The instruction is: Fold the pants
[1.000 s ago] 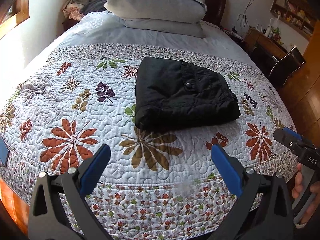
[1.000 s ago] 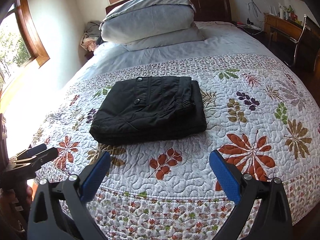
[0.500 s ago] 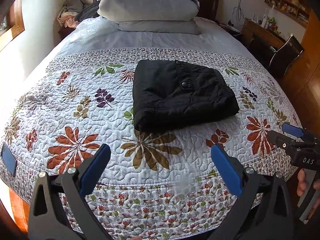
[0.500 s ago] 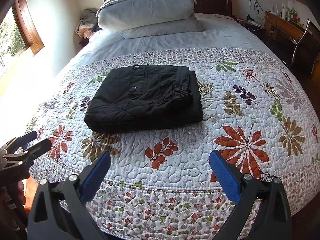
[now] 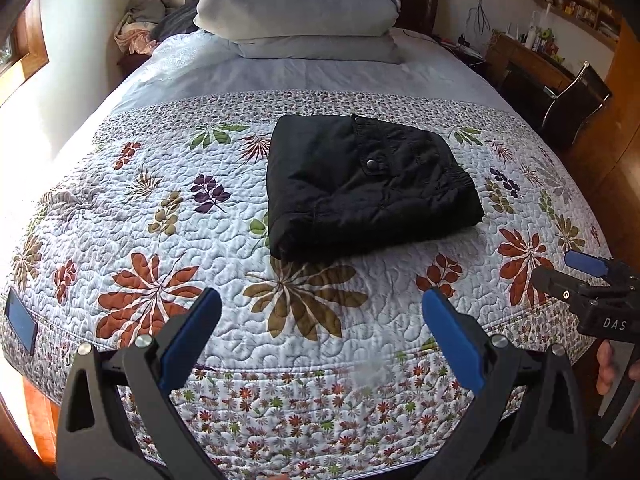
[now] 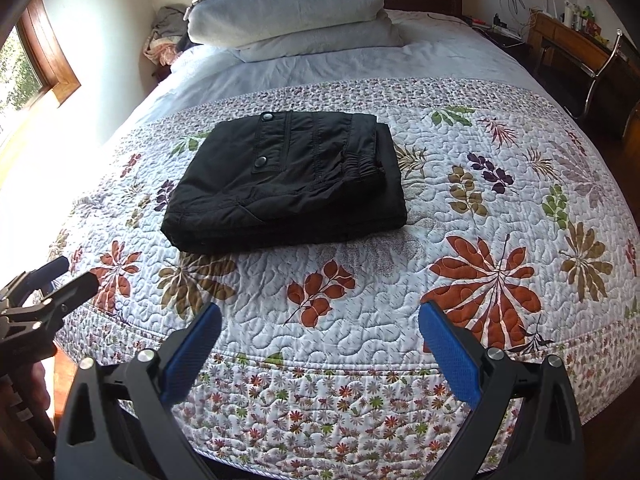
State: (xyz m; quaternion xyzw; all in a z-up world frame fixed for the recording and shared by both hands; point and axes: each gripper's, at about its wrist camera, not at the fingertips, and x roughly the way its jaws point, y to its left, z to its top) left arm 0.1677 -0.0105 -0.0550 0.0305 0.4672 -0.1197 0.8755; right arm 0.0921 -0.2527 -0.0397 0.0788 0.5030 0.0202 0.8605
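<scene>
The black pants lie folded into a compact rectangle on the floral quilt, in the middle of the bed; they also show in the right wrist view. My left gripper is open and empty, held off the foot of the bed, well short of the pants. My right gripper is open and empty, also off the foot edge. The right gripper shows at the right edge of the left wrist view, and the left gripper at the left edge of the right wrist view.
Stacked pillows lie at the head of the bed against a dark headboard. A wooden desk and chair stand to the right. A window and a pile of clothes are on the left.
Both grippers have drawn back from the bed a little, so more of the quilt's foot edge shows. The pants have not moved. Both grippers stay open.
</scene>
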